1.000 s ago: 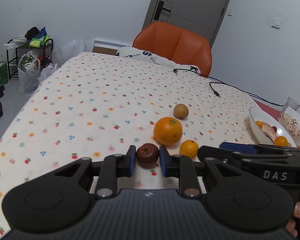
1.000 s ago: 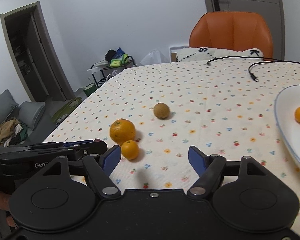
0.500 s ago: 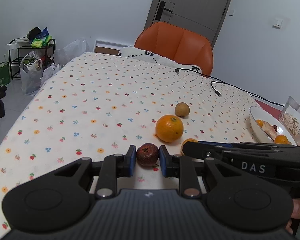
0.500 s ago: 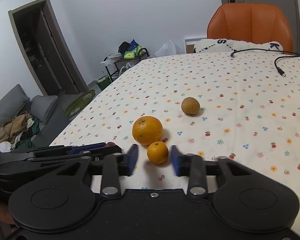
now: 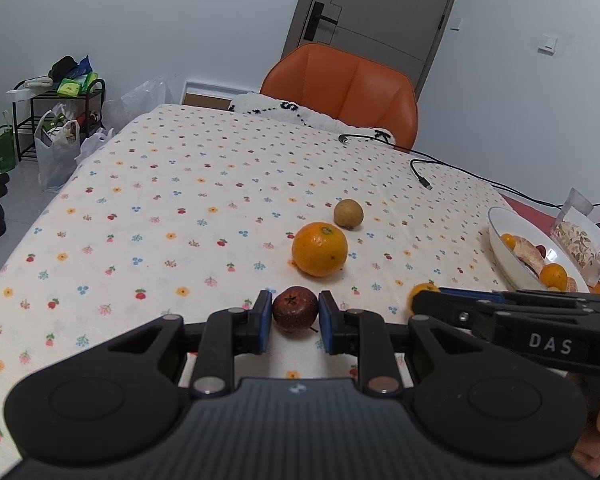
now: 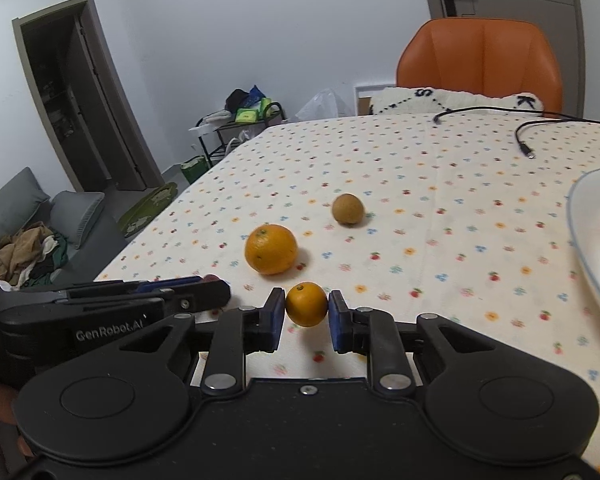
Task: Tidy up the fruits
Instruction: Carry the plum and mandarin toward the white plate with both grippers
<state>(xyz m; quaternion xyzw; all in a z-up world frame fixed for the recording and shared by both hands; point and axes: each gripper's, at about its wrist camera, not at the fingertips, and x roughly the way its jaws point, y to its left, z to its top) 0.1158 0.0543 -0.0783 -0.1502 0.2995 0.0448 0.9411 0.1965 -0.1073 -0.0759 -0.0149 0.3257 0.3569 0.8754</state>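
My left gripper (image 5: 294, 322) is shut on a dark red fruit (image 5: 295, 309), held low over the flowered tablecloth. My right gripper (image 6: 306, 314) is shut on a small orange (image 6: 306, 304); in the left wrist view that small orange (image 5: 420, 294) peeks out behind the right gripper's body. A large orange (image 5: 319, 249) (image 6: 271, 249) and a brown round fruit (image 5: 348, 213) (image 6: 348, 209) lie on the cloth just beyond both grippers. A white bowl (image 5: 500, 256) (image 6: 580, 232) at the right holds small oranges and other fruit.
A black cable (image 5: 420, 174) lies across the table's far right. An orange chair (image 5: 352, 88) with a white cushion stands behind the table. A clear snack bag (image 5: 578, 236) sits past the bowl. A shelf and bags stand on the floor at the left.
My right gripper went from open to shut on the small orange after moving left toward it. The left gripper kept its hold on the dark red fruit and stayed still.
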